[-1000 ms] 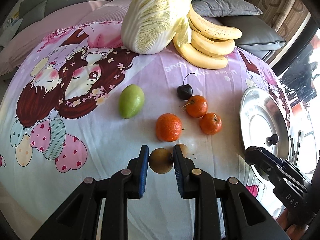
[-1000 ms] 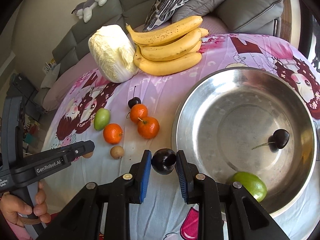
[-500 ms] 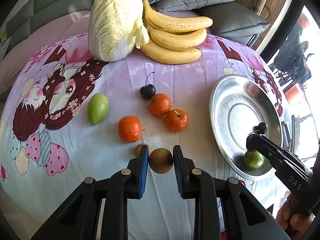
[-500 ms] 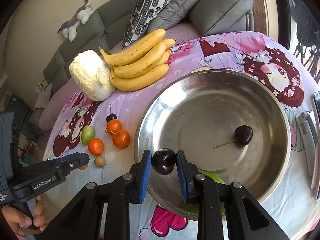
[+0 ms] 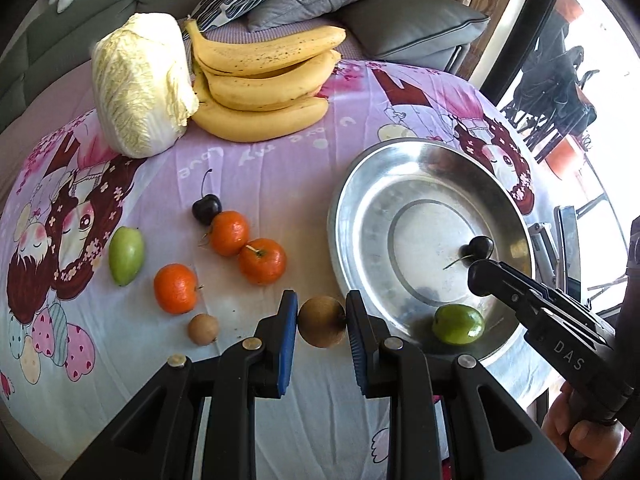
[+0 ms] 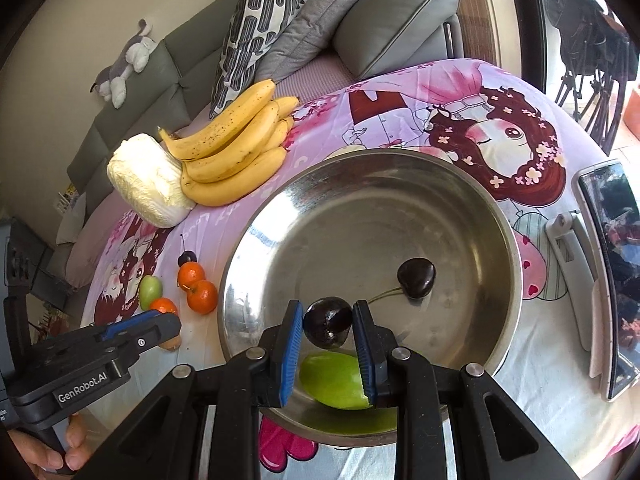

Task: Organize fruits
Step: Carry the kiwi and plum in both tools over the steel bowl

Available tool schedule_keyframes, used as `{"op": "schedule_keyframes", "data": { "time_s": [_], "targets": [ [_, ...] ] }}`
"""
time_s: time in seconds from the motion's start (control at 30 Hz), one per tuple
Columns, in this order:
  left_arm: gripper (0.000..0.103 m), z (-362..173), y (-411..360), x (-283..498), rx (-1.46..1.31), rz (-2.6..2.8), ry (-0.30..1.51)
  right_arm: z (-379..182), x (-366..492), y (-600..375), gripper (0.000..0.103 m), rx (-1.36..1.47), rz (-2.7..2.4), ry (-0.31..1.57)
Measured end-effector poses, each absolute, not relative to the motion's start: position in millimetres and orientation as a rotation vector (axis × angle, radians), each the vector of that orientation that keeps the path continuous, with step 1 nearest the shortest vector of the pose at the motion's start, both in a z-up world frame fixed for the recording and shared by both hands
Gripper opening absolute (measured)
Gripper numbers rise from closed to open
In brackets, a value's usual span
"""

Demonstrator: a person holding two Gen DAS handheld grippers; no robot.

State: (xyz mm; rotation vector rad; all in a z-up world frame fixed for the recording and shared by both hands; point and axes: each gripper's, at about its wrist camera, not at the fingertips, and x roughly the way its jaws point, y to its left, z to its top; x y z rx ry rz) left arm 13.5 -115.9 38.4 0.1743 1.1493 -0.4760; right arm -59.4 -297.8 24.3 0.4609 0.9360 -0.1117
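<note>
My left gripper [image 5: 321,321] is shut on a round brown fruit [image 5: 321,322] and holds it above the cloth, just left of the steel bowl [image 5: 360,196]. My right gripper [image 6: 327,322] is shut on a dark cherry [image 6: 327,322] above the bowl's [image 6: 360,176] near side. In the bowl lie a cherry with a stem [image 6: 416,278] and a green fruit [image 6: 334,380]. On the cloth are three tangerines [image 5: 228,233], a cherry [image 5: 206,209], a green fruit [image 5: 126,255] and a small brown fruit [image 5: 203,329].
A bunch of bananas [image 5: 260,80] and a napa cabbage [image 5: 138,84] lie at the back of the table. A phone [image 6: 610,276] on a stand lies right of the bowl. Sofa cushions [image 6: 352,20] stand behind the table.
Both grippers have moved right with their fruits. My left one has come from the tangerines toward the bowl's left rim. My right one now holds the cherry over the bowl.
</note>
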Motion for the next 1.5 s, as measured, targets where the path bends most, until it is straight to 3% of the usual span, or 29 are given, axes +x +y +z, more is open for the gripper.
{"op": "schedule_keyframes", "data": {
  "time_s": [1.5],
  "targets": [
    [0.026, 7.2, -191.4, 27.6, 0.266, -0.595, 1.186, -4.4, -45.3, -319.9, 0.028, 0.459, -0.164, 1.004]
  ]
}}
